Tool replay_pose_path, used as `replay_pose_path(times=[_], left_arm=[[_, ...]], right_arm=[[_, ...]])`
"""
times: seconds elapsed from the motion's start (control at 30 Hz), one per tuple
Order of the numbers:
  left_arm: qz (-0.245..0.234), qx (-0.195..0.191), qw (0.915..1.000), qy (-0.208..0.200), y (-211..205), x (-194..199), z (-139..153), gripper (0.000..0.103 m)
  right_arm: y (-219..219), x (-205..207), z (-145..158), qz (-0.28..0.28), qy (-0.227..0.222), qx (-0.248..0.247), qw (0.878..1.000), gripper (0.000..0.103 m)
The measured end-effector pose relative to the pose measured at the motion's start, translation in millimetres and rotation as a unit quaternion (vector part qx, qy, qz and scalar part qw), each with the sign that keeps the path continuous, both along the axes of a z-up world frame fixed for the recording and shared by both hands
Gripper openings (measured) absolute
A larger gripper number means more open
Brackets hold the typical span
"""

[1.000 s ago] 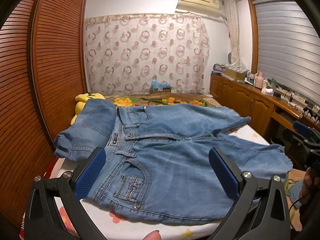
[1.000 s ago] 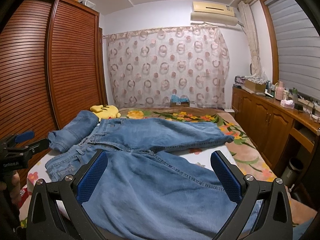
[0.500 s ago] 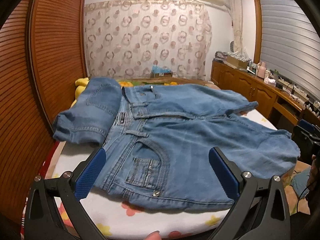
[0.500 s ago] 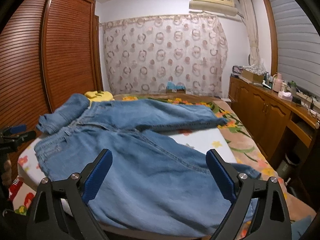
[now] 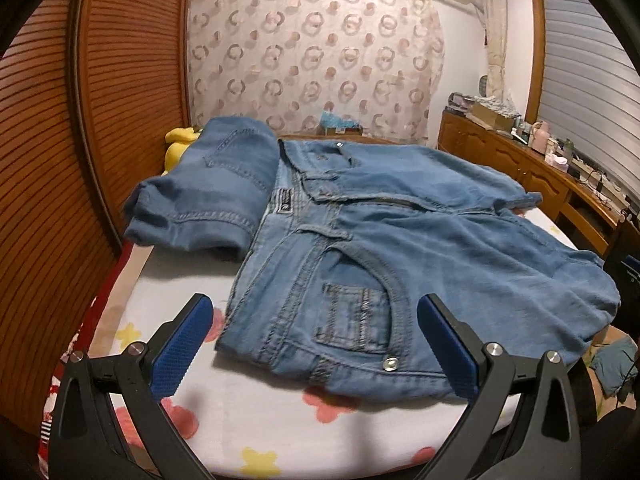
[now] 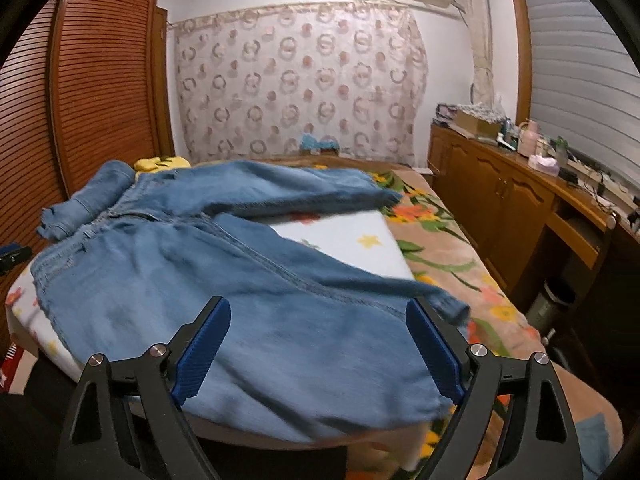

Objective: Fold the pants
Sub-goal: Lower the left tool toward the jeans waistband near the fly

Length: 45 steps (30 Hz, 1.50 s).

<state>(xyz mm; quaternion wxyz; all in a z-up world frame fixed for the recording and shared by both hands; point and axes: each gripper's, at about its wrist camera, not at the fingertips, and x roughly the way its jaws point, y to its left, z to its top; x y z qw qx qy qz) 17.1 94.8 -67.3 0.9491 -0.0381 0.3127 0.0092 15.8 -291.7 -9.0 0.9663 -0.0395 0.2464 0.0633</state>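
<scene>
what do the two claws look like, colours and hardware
Both match. The left claw has two matte black plastic arms with triangular cut-outs, silver round bolts at the joints, and flat blue rubber pads with fine dimpled texture. The right claw is the same: black frame, silver bolts, blue ribbed pads. No cables or markings show.

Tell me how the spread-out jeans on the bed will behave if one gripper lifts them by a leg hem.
The jeans will probably sag and trail, since they drape limply over the bed edge. Likely heavyish: thick seams, rivets. The open right gripper should hold them without slipping.
</scene>
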Motion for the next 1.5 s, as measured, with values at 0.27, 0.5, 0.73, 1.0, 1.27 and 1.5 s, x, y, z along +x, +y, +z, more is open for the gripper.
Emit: replay_pose_path(times=[0.27, 0.5, 0.73, 1.0, 1.27, 1.5], left_arm=[[0.025, -0.009, 0.9992, 0.031, 24, 1, -22, 0.083], [0.036, -0.008, 0.9981, 0.05, 36, 6, -35, 0.068], [0.039, -0.015, 0.9969, 0.066, 42, 10, -48, 0.064], [0.037, -0.016, 0.9972, 0.064, 43, 9, -48, 0.064], [0.034, -0.016, 0.9974, 0.061, 42, 10, -48, 0.064], [0.034, -0.015, 0.9975, 0.059, 41, 10, -47, 0.064]], right_arm=[[0, -10, 10, -0.033, 0.036, 0.003, 0.999, 0.089], [4, -23, 19, -0.048, 0.053, 0.008, 0.997, 0.088], [13, -34, 24, -0.044, 0.063, 0.013, 0.997, 0.087], [-9, -21, 21, -0.043, 0.075, 0.033, 0.996, 0.083], [-24, 1, 20, -0.022, 0.072, 0.051, 0.996, 0.031], [-23, 3, 65, -0.005, -0.006, 0.041, 0.999, 0.012]])
